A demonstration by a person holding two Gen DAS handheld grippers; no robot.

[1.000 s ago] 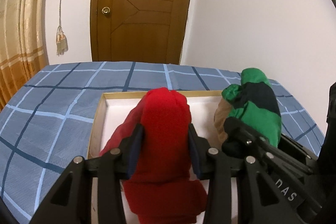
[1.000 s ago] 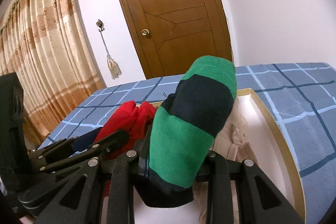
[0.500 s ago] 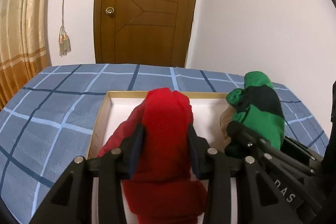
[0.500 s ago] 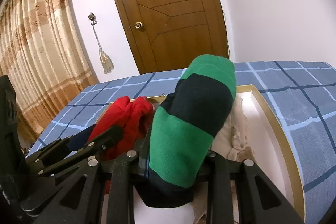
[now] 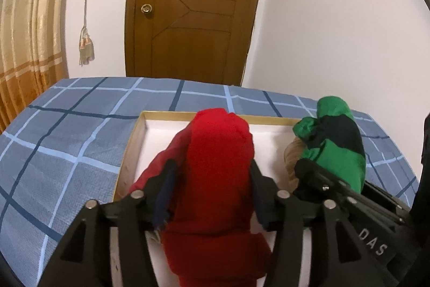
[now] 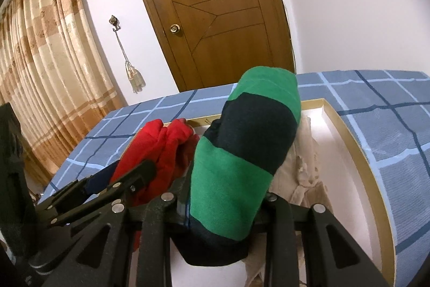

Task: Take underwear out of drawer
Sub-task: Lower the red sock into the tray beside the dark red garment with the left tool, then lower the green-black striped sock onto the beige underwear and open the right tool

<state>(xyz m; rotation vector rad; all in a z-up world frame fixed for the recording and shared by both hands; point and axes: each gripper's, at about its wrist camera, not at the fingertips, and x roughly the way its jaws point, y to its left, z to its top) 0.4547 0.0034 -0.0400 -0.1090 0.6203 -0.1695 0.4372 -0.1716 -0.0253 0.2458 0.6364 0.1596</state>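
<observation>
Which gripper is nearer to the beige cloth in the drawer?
Right. The right gripper, holding the green striped underwear, is beside the beige cloth; the left gripper, holding the red underwear, is farther left.
</observation>
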